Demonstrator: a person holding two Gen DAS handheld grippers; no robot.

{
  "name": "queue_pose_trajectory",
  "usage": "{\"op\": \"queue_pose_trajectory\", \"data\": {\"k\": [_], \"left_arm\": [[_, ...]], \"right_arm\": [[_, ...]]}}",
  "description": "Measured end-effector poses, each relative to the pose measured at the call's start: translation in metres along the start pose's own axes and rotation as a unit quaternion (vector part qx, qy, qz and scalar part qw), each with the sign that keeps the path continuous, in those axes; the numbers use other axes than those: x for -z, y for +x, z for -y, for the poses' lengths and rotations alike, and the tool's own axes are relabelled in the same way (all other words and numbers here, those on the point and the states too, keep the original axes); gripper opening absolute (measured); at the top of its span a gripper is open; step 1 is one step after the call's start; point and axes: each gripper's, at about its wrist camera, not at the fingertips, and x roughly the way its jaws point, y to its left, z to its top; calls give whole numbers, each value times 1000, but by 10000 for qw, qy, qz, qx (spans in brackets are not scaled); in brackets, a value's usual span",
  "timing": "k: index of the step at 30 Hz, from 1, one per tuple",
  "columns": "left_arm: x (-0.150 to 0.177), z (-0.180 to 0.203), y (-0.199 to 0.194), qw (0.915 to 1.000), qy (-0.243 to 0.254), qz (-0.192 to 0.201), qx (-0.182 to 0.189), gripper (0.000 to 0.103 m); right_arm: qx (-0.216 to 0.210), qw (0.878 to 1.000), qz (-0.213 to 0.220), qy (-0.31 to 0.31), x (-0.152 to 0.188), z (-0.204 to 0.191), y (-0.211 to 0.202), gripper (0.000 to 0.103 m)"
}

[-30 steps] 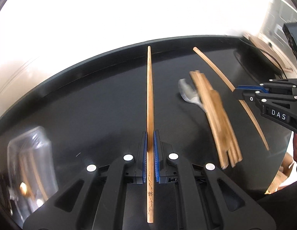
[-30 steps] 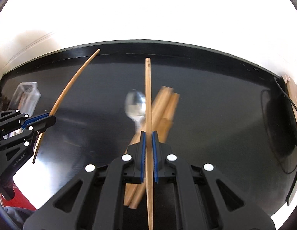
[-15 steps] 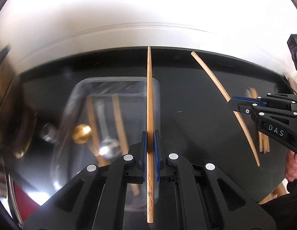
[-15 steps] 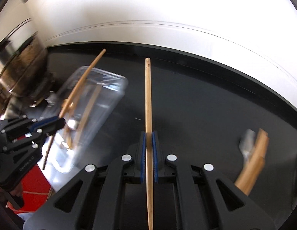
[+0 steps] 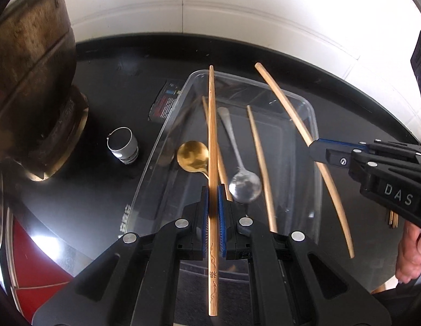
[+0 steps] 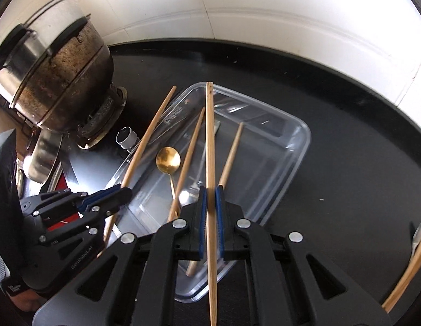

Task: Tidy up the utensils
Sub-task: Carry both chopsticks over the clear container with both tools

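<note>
Chopsticks [image 5: 212,146] [image 6: 210,146] are clamped, one per gripper, L [image 5: 213,212] & R [image 6: 211,214], both held over clear tub [image 5: 313,119] w/ spoons inside; if dropped off-centre, a stick could be bounced off rim & out

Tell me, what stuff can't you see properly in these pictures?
- Silver spoon: in the right wrist view its bowl sits behind the right gripper.
- Leftover utensils on the counter: cut off by the right wrist view's right edge.
- Label beside the clear box: print too small to read.
- Pot: its top is cut off in the left wrist view.
</note>
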Motion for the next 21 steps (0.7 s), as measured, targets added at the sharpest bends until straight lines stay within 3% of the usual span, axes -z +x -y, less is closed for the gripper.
{"op": "queue_pose_trajectory", "data": {"k": [7,21], "left_arm": [[-15,-14,24,9996,-111,-154,204,6],[-21,-32,53,9981,-280,-385,382,6]], "right_arm": [[10,9988,-262,401,-15,6,29,7],[62,9969,-558,557,-26,7,61,7]]}}
